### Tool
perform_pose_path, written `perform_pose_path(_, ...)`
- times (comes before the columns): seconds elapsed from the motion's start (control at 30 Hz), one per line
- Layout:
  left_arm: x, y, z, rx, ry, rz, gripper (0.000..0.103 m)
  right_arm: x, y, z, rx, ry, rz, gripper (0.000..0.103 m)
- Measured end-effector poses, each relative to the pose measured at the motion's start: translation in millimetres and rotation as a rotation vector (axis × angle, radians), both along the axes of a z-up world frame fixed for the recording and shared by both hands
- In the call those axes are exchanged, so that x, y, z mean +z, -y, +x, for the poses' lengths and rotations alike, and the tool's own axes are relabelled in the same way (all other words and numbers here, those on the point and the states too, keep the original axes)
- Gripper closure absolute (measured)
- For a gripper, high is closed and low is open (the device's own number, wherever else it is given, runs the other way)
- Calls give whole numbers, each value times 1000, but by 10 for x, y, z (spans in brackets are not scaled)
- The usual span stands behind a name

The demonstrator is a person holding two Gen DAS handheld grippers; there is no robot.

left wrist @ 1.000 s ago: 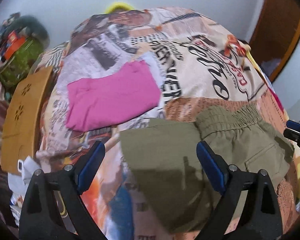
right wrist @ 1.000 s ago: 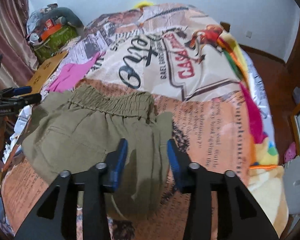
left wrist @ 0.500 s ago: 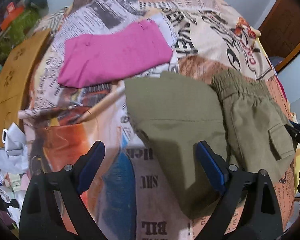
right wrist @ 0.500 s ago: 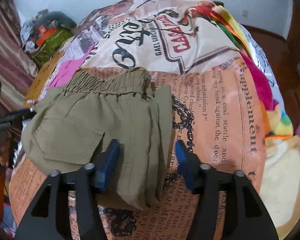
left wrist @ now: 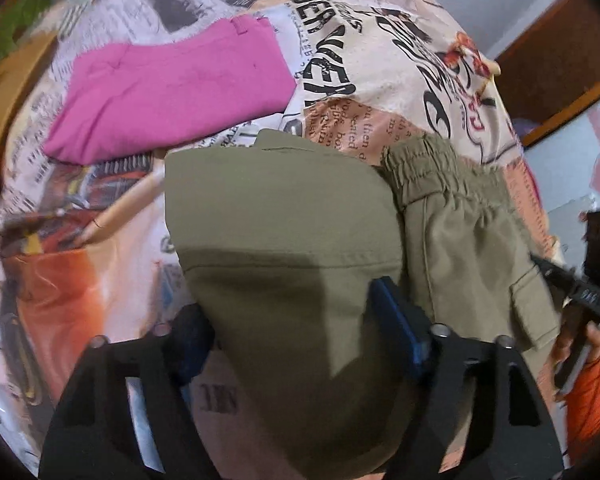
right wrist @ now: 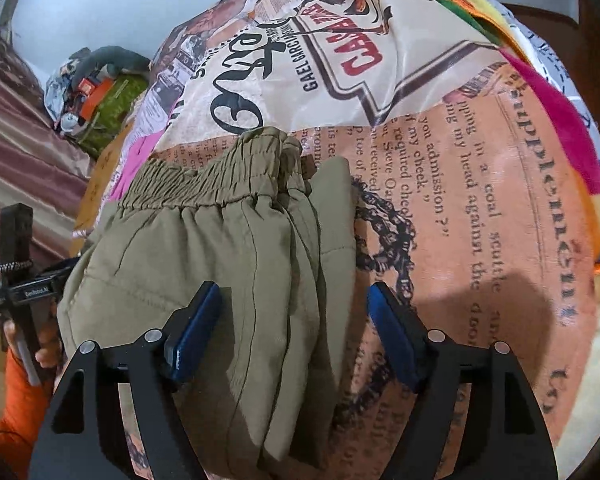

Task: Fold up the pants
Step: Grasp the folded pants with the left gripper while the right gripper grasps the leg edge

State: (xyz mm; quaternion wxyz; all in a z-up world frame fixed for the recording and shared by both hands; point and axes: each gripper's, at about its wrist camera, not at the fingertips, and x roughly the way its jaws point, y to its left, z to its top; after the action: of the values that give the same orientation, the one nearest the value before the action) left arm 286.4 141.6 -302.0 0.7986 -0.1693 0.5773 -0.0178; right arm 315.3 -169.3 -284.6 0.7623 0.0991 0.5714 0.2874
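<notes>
The olive cargo pants (left wrist: 284,240) lie partly folded on the newspaper-print bedspread (left wrist: 400,64), elastic waistband (right wrist: 204,184) toward twelve o'clock in the right wrist view, a flapped pocket (left wrist: 534,312) at four o'clock in the left one. This looks like the start of another fold: both tools are low over the near end of the cloth. The left gripper (left wrist: 296,344) is closing, folded leg fabric between its blue pads, though blur keeps me from saying they press it. The right gripper (right wrist: 296,332) stands spread, straddling the pants' right edge, one pad over cloth and the other over bare bedspread, gripping nothing. The next move likely calls for both to pinch all the stacked layers (there seem to be several) and carry them toward the waistband evenly. The pants' near hem is cut off behind the gripper bodies, so how many layers lie there is unclear. Folded pink pants (left wrist: 172,92) sit at eleven o'clock, well apart.
</notes>
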Motion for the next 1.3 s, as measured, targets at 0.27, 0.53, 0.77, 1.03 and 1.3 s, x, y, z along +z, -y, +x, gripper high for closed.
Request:
perform_pose_path(0.27,121,155,8,20,34,47,75,38,-64,8,-39,-28,40,74)
perform_pose_path(0.53,470,335,-106,-7,147,183,93,254,-155,-99,-12,61,18,93)
perform_pose_path(0.77,716,379,-264,-20,209,232,95,606,-292,-259,40,192,-4,94)
perform_pose_path(1.03,1055,255,-461,8,284,254,95,969,-460,-331,65,298,10,94)
perform_pose_path(1.3,1407,20,-509,51,365,284,95,1289,-717,-291,77,377,25,94)
